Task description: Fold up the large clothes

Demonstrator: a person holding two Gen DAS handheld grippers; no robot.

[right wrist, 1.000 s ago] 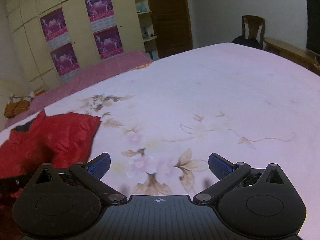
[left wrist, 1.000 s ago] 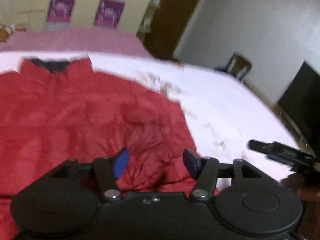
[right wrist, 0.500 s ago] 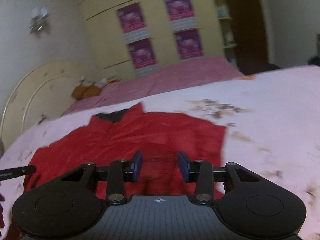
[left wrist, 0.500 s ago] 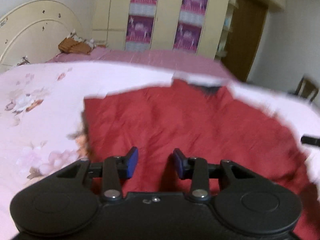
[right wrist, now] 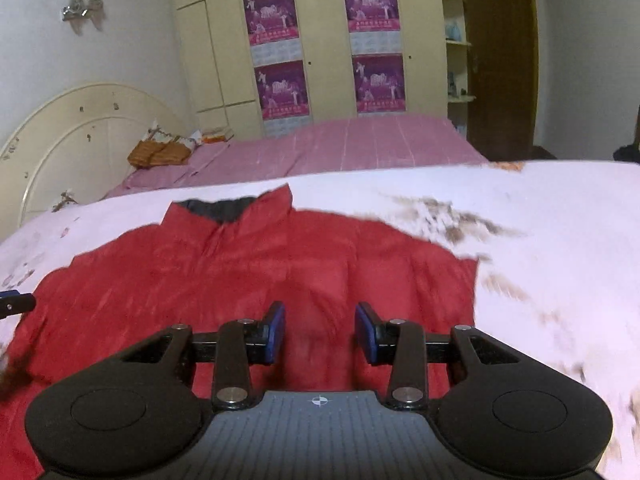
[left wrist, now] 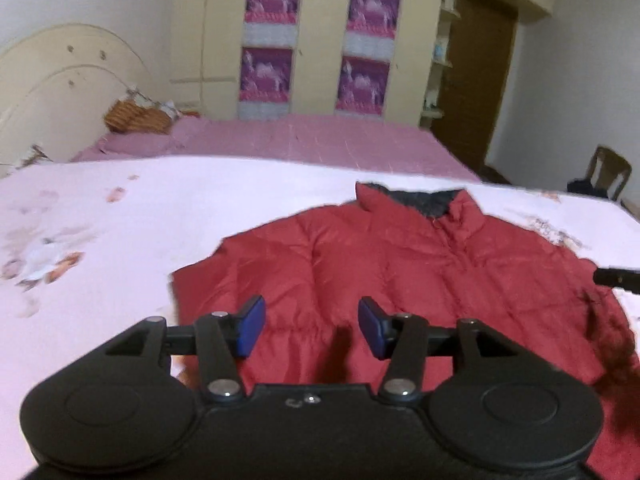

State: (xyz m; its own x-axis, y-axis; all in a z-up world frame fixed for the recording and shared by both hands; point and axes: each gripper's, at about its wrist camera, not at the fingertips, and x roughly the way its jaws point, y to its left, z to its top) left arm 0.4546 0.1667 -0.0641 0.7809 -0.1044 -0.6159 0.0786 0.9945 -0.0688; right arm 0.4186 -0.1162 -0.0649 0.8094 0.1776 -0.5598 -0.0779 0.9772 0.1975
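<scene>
A red puffy jacket (left wrist: 400, 272) lies flat, front up, on the bed, its dark-lined collar (left wrist: 420, 200) at the far side. My left gripper (left wrist: 311, 330) hovers over the jacket's near left part, by the left sleeve end; its jaws are opening, with nothing between the blue pads (left wrist: 250, 330). My right gripper (right wrist: 320, 334) hangs over the jacket's (right wrist: 260, 272) near right part, jaws part open and holding nothing. Each gripper's tip shows at the edge of the other's view: the right gripper (left wrist: 616, 278), the left gripper (right wrist: 16, 304).
The bed has a pale floral sheet (left wrist: 100, 240) and a pink striped blanket (right wrist: 340, 144) beyond. A cream headboard (right wrist: 80, 132) stands at the left, an orange cloth bundle (right wrist: 160, 152) near it. A poster-covered wardrobe (right wrist: 320, 48), brown door (right wrist: 500, 60) and chair (left wrist: 608, 172) lie behind.
Both views have swung left, from the bed's right side onto the jacket. The right jaws narrowed from wide open. The left jaws narrowed, then widened again.
</scene>
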